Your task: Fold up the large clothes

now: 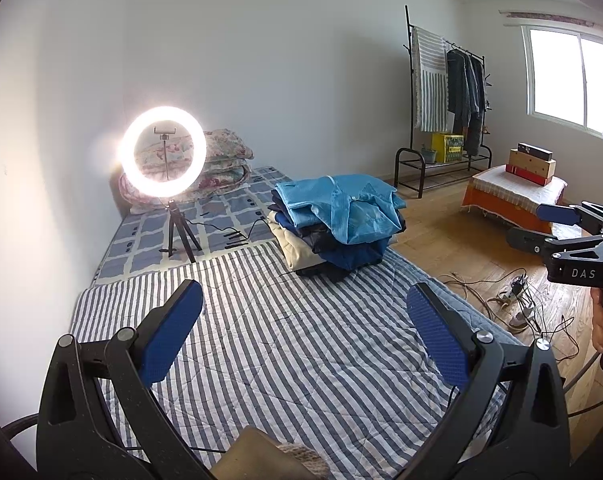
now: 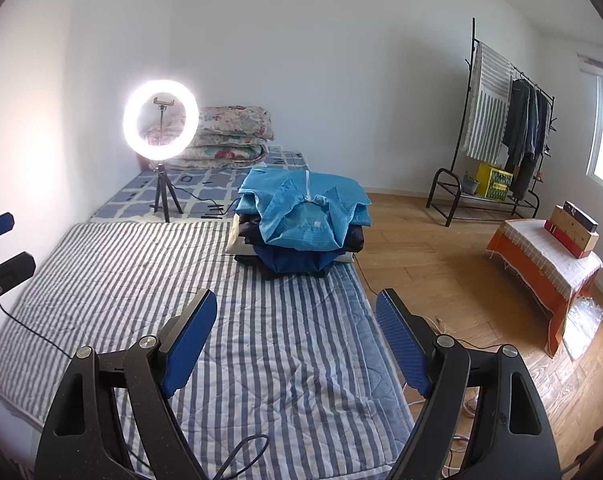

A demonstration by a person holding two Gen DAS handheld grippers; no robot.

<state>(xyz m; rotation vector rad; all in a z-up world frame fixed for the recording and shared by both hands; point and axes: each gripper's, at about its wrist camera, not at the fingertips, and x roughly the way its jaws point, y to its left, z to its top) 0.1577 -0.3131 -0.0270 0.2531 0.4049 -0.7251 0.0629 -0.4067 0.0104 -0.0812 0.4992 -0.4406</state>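
Folded clothes stack (image 2: 301, 224) sits at 12 o'clock on the striped mattress (image 2: 141, 280); nothing remains spread. Left gripper (image 1: 305, 336) and right gripper (image 2: 297, 344) both gape wide, empty.

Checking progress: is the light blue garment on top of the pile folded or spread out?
Folded. The light blue garment lies as a compact bundle on top of the clothes pile, its edges tucked in, not spread over the striped mat.

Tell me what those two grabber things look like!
Each gripper is a black plastic frame shaped like a wide V, with round silver bolts at its joints. The left gripper and right gripper both end in flat fingers faced with bumpy blue pads. Seen from the side, the right one carries white letters reading DAS. A thin black cable trails from the left one.
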